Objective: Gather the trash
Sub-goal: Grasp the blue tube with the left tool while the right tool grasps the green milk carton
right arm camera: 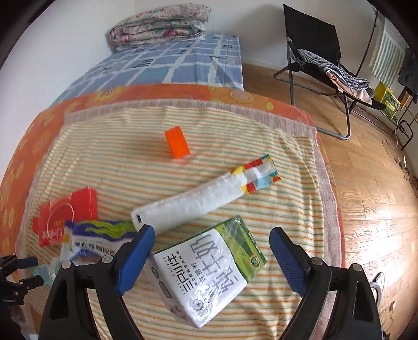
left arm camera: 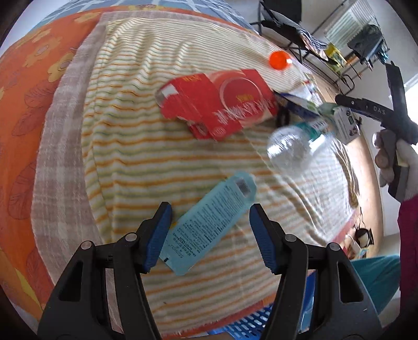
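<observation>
My left gripper [left arm camera: 210,217] is open, its blue fingers on either side of a light blue sachet [left arm camera: 209,227] lying on the striped blanket [left arm camera: 156,157]. Beyond it lie a red carton [left arm camera: 216,102], a clear plastic bottle [left arm camera: 295,146] and an orange cap [left arm camera: 279,60]. My right gripper [right arm camera: 211,240] is open above a green and white milk carton [right arm camera: 209,266]. In the right wrist view there are also a long white packet [right arm camera: 203,193], an orange block [right arm camera: 177,145], the red carton [right arm camera: 68,211] and a blue and green bag [right arm camera: 94,238].
The trash lies on a bed with an orange flowered sheet [right arm camera: 235,96] and a blue checked cover [right arm camera: 169,62]. A folded quilt [right arm camera: 159,21] sits at the far end. A black folding chair [right arm camera: 321,60] stands on the wooden floor [right arm camera: 371,196] to the right. A blue basket [left arm camera: 248,324] is below the bed edge.
</observation>
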Demonstrator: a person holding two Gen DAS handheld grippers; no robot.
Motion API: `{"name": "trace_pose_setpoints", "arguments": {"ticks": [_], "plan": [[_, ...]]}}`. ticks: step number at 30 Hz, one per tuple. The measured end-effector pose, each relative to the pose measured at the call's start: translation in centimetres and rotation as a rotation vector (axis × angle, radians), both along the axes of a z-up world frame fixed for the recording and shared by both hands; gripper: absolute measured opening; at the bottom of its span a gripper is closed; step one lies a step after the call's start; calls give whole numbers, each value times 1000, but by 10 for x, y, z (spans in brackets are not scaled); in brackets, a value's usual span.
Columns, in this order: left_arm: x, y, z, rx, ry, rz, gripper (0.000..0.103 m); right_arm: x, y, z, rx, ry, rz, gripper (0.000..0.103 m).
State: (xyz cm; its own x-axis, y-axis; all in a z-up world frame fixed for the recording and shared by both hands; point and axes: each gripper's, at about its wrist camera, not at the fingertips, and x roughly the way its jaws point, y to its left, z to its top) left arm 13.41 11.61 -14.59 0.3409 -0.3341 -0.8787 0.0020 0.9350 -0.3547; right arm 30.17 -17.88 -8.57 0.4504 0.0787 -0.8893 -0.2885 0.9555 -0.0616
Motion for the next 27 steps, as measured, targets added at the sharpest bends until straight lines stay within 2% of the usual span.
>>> {"name": "trace_pose_setpoints", "arguments": {"ticks": [7,11,13,16,19,21,27], "plan": [[-18,-22,3,73,-2,-62,63,-25,-28,-3,2,49,10,91],[-27,-38,5,152,-9,-99,63,-38,-53,-13,31,97,-12,91],[-29,-43,3,184,-15,-110,62,-41,-67,-17,101,118,-37,91],[-32,-48,-1,234,-11,-115,52,-42,-85,-25,211,147,-95,93],[-34,-49,-2,257,-20,-111,50,-40,-96,-34,272,167,-140,93],[-33,-50,-2,277,-25,-106,44,-38,-102,-40,293,177,-167,93],[-20,-51,-2,313,-38,-97,43,-31,-113,-51,376,221,-212,87]]}}
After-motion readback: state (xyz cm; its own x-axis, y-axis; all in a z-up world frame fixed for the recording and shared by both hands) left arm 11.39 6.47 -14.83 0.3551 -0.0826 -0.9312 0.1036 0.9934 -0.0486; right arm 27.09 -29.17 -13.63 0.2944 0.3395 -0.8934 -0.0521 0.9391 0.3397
